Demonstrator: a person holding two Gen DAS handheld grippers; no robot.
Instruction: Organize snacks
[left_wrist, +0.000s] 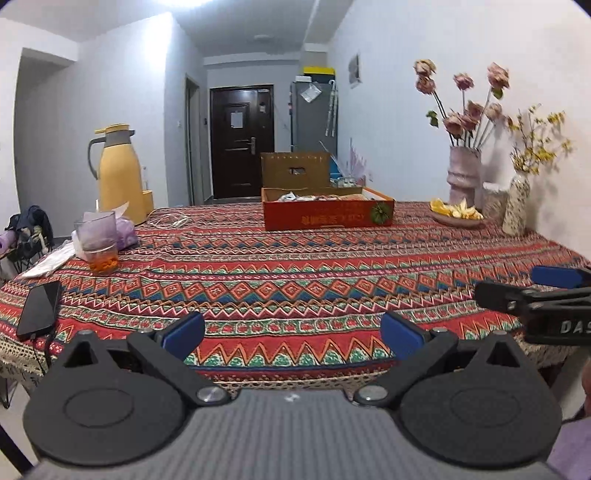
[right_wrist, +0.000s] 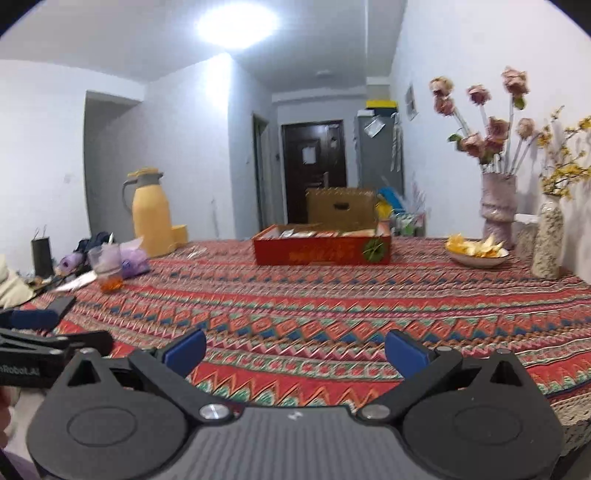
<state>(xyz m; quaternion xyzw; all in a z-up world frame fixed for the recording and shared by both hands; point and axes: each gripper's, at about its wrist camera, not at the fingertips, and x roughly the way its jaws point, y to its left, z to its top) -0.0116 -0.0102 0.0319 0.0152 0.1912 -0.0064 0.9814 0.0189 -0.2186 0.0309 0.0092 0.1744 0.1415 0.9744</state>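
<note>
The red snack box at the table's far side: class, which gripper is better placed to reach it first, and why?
Neither clearly. The red snack box sits almost centred ahead of both; left gripper and right gripper are open, empty, equally far. Slightly left.

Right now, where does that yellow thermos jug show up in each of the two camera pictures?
Left wrist view: the yellow thermos jug stands at the far left edge of the table, upper left of the picture, behind the glass cup.
Right wrist view: the jug is again at the far left, but smaller and nearer the picture's middle height.
Shared landmark: the red snack box, to the jug's right in both.
</note>
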